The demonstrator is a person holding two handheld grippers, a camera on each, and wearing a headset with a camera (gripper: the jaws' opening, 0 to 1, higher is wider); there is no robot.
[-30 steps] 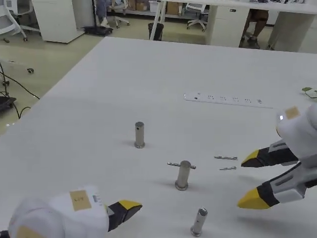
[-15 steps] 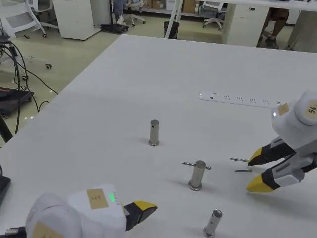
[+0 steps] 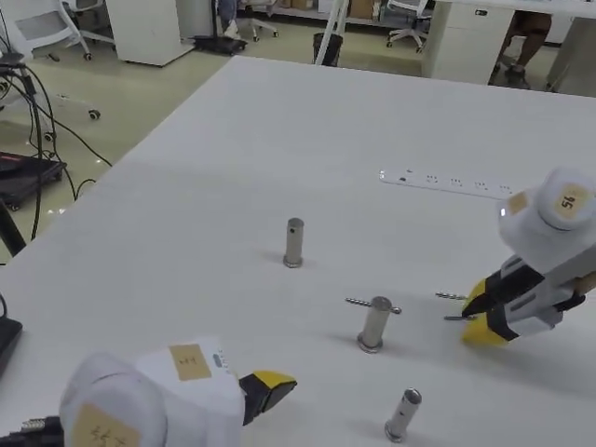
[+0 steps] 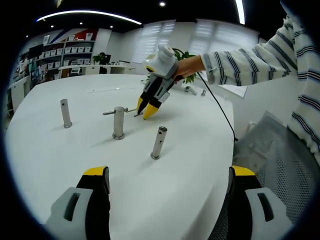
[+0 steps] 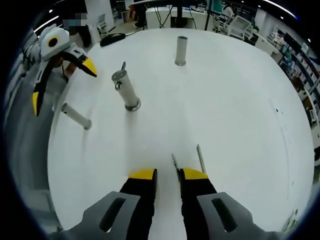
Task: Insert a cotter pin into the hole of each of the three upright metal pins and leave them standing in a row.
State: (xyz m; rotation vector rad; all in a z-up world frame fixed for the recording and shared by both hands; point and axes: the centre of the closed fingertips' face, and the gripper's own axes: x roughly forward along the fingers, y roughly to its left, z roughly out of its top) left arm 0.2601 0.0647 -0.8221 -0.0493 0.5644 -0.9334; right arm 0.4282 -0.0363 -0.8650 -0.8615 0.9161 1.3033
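Right tool (image 5: pixel 168 173) lowered, jaws narrowed astride flat-lying cotter pin (image 5: pixel 174 161), left tool (image 4: pixel 168 172) wide open, empty

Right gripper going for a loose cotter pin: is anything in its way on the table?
Nothing visible does. The right gripper is down at the nearer cotter pin, which lies just ahead of its narrowly parted jaws. The second cotter pin lies alongside, not across the path.
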